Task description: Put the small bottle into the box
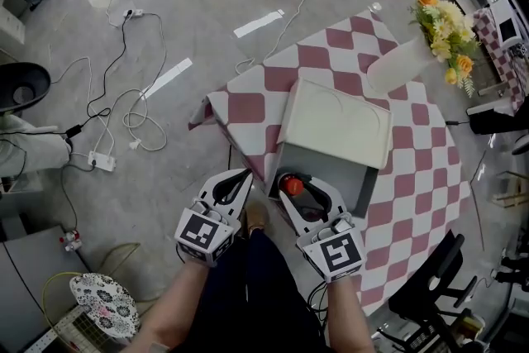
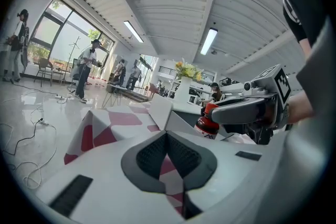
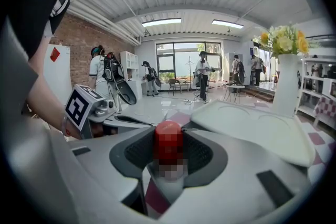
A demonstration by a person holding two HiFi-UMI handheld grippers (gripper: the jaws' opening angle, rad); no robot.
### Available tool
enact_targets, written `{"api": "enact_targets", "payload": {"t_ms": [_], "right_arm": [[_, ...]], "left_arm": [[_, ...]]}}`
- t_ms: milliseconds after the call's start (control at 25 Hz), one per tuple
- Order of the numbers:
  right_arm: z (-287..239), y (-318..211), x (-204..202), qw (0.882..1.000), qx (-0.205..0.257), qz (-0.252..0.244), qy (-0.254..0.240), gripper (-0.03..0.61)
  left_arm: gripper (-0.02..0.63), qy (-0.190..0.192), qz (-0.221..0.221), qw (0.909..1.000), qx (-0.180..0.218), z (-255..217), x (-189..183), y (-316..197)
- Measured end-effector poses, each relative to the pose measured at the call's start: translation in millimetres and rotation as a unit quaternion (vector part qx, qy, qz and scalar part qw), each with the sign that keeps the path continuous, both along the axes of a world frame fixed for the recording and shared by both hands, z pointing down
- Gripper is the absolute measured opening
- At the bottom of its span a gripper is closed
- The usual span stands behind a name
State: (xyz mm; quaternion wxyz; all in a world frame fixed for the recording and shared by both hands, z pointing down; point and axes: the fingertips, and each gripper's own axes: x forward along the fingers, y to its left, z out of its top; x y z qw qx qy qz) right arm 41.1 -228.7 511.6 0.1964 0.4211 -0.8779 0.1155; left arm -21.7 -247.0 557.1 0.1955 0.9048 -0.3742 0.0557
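The small bottle (image 1: 291,185) has a red cap and a dark body. It stands upright between the jaws of my right gripper (image 1: 302,191), which is shut on it at the near left corner of the white box (image 1: 331,171). The box's lid (image 1: 339,124) lies open behind it. In the right gripper view the red cap (image 3: 168,140) sits between the dark pads, with the lid (image 3: 252,126) to the right. My left gripper (image 1: 236,181) is shut and empty, just left of the box at the table's edge. The left gripper view shows the bottle (image 2: 208,121) under the right gripper (image 2: 247,108).
A red and white checkered cloth (image 1: 413,178) covers the table. A white vase (image 1: 397,62) of yellow flowers stands at the far right of it. A black chair (image 1: 430,277) is at the lower right. Cables and a power strip (image 1: 101,161) lie on the floor to the left.
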Motion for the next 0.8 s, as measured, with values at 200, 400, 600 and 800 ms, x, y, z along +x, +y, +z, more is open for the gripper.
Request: {"api": "enact_targets", "payload": {"t_ms": [200,400,600,800], "right_arm": [[1.2,2.9,-2.1,1.0,-0.001,-0.009,0.0,0.161],[0.7,2.5,-1.7,1.0,-0.008,-0.009,-0.014,0.189],[0.3,3.2,-1.8,1.0,-0.013,-0.016,-0.017,0.189],[0.6,3.5,0.4,1.0,-0.012,-0.019,-0.021,0.189]], "left_arm": [[0.003,-0.001,-0.001,1.0,-0.002,1.4,0.7,5.6],[0.002,-0.002,-0.004,1.0,-0.005,2.8,-0.4,7.4],[0.002,-0.004,-0.01,0.9999,-0.006,3.3,-2.3,8.8],[0.002,-0.008,-0.016,0.9998,-0.011,3.8,-2.7,7.3]]}}
